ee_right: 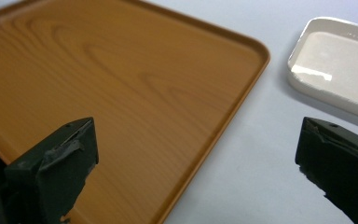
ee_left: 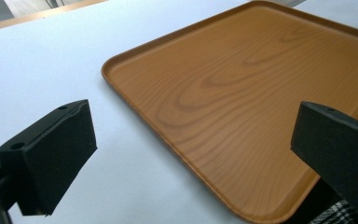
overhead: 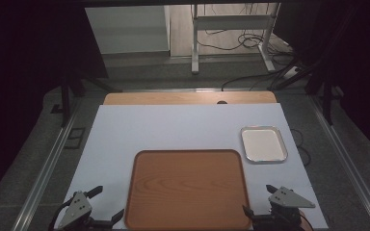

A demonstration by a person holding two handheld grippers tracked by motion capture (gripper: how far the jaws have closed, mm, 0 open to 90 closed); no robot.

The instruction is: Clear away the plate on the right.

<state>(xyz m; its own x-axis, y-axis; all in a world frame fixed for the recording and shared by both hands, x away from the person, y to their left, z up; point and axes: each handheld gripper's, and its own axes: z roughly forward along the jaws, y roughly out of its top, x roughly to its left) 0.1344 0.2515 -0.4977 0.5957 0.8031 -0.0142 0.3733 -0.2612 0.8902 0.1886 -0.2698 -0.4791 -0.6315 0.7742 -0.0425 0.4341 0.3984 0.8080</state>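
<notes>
A large wood-grain tray (overhead: 188,190) lies flat and bare at the front middle of the white table top (overhead: 173,127). A small white metal-rimmed tray (overhead: 263,144) sits to its right, farther back. My left gripper (overhead: 107,204) rests at the tray's front left corner, jaws wide open, nothing between them. My right gripper (overhead: 258,198) stands at the tray's front right corner, likewise open with nothing held. In the left gripper view the wooden tray (ee_left: 242,98) spreads between the jaws. In the right gripper view the wooden tray (ee_right: 121,88) lies left and the white tray (ee_right: 335,65) upper right.
A wooden desk edge (overhead: 190,98) runs behind the white sheet. Metal rails (overhead: 53,159) flank the table on both sides. Beyond stand a metal table frame (overhead: 231,33), loose cables (overhead: 250,43) on the floor and dark stands.
</notes>
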